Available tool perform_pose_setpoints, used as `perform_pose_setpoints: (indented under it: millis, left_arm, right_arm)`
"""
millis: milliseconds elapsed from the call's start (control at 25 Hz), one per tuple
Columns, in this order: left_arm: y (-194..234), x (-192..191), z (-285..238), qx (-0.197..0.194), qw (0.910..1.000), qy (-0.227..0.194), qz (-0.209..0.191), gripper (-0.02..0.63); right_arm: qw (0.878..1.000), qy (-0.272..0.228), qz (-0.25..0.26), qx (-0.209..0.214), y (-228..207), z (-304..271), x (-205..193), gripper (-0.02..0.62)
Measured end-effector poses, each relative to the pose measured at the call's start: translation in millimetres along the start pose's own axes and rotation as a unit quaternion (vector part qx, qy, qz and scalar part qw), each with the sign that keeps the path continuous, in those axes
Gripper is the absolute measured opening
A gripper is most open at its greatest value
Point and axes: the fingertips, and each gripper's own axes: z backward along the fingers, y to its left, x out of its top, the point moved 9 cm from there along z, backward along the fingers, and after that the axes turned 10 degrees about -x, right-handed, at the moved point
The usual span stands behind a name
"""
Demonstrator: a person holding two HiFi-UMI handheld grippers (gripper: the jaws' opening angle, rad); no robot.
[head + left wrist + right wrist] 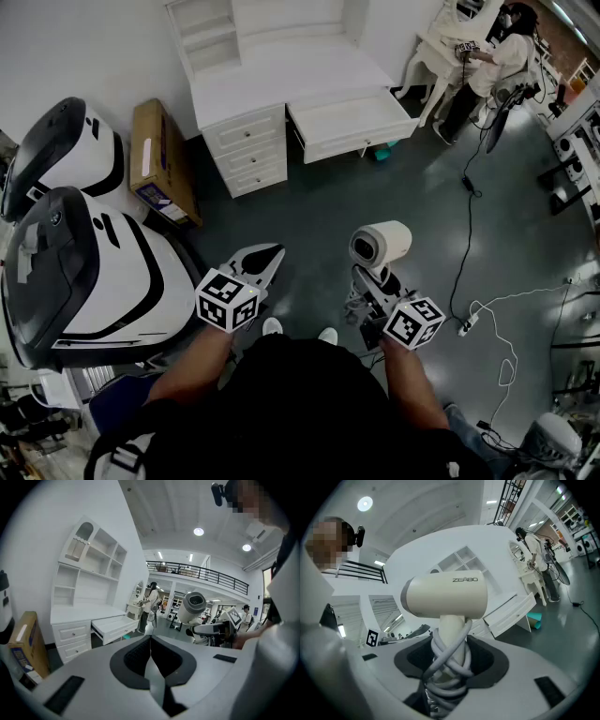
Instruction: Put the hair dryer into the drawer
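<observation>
Person stands on a dark floor with a gripper in each hand, facing a white desk that is well ahead. Right gripper has its jaws clamped on the handle of the hair dryer; in the right gripper view the cream hair dryer stands upright out of the right gripper, with a grey cord wound around the handle between the jaws. The hair dryer is up in the air, nozzle pointing toward the desk, well apart from the drawer. The drawer is pulled out on the desk's right side, inside looks bare from the head view; it also shows in the left gripper view and the right gripper view. Left gripper has its jaws pressed together with nothing between them, clear in the left gripper view, and sits to the left of the hair dryer, not touching it. A cardboard box leans by the desk's left side. Two white and black machines fill the left edge. Another person is at the far right by a white chair, and a power strip with a white cable lies on the floor to the right
</observation>
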Motion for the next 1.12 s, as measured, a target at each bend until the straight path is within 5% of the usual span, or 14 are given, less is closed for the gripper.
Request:
perform_pose_setpoints:
  millis: [1120]
  left_arm:
    - [21.4,2.9,9.0,-0.024,0.9997,0.004,-0.003,0.011]
  right_arm:
    - [1.0,0.012,-0.026,0.005,17.1,-19.3,-10.1,0.225]
